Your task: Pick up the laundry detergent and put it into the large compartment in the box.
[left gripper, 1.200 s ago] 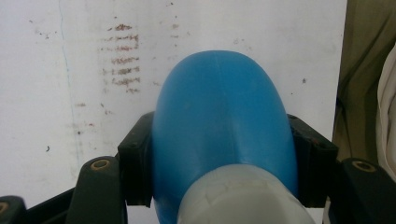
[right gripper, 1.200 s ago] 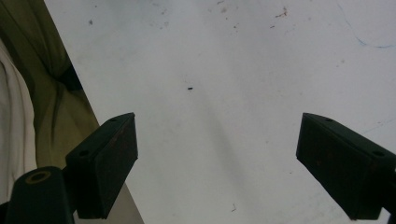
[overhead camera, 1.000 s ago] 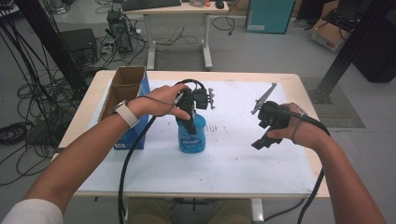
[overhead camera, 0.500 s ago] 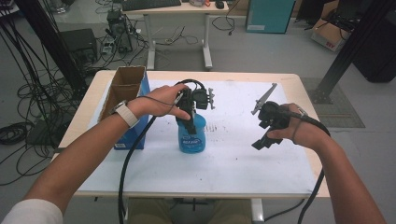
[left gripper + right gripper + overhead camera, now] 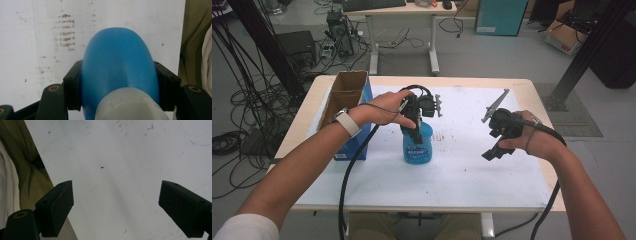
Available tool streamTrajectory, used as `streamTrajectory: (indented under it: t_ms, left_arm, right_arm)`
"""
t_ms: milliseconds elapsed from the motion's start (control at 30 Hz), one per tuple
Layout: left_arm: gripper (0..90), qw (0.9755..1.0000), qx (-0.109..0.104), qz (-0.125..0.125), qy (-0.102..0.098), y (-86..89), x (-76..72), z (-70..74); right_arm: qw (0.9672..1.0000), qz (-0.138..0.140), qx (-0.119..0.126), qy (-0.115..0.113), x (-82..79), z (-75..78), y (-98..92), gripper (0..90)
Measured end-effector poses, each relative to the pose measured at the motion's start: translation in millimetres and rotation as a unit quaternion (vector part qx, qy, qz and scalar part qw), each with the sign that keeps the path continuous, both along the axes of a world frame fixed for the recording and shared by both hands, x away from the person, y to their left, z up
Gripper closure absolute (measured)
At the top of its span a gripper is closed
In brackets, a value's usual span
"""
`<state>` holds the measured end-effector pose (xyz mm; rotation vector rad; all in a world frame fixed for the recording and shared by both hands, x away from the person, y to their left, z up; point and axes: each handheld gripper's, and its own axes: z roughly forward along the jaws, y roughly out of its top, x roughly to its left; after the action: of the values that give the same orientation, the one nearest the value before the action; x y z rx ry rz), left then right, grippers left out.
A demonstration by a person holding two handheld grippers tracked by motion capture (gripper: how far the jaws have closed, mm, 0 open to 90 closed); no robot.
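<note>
The left gripper (image 5: 416, 131) is clamped on the shoulder of a translucent blue plastic bottle with a white cap (image 5: 417, 145), which stands upright on the white-topped table (image 5: 472, 175) near its middle, just to the right of a blue cardboard box with an open brown top (image 5: 347, 97); in the left gripper view the black pads (image 5: 72, 91) press on both flanks of the bottle's rounded blue body, just below the pale cap. The right gripper (image 5: 496, 147) hangs above bare table well to the right of the bottle, its jaws spread wide with nothing between them. The grip sits high on a curved, smooth, tapering surface, so I judge the main risk is the bottle sliding down out of the pads when lifted, or swinging and tipping if the hand tilts, since the weight hangs below the hold. A squeeze on soft plastic could also dent the wall and loosen the hold. A pale label on the bottle's front carries some print, but it is too small to read from the high view, and no brand can be made out on the box either
</note>
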<state>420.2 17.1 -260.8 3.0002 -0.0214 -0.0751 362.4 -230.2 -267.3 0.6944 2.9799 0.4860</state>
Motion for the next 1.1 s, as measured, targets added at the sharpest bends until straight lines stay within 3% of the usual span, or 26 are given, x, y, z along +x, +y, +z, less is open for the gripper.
streamTrajectory:
  t_ms: [300,667,867,1100]
  left_arm:
    - [37.4,0.9999,0.002,0.008,-0.006,-0.9,-2.3,0.9]
    - [37.5,0.9978,-0.001,0.065,-0.009,1.6,-5.4,23.7]
    - [37.5,0.9917,0.015,0.126,-0.020,5.4,-9.8,45.2]
    - [37.4,0.9807,0.020,0.193,-0.025,12.4,-16.1,80.1]
  right_arm:
    - [1.0000,0.001,0.003,-0.007,-2.5,1.2,-0.7,12.6]
    - [0.9998,0.003,0.007,-0.020,-9.9,7.3,-5.0,12.6]
    - [0.9996,0.005,0.012,-0.023,-15.3,7.8,-7.3,12.6]
    - [0.9993,0.014,0.017,-0.031,-18.0,7.1,-8.7,12.6]
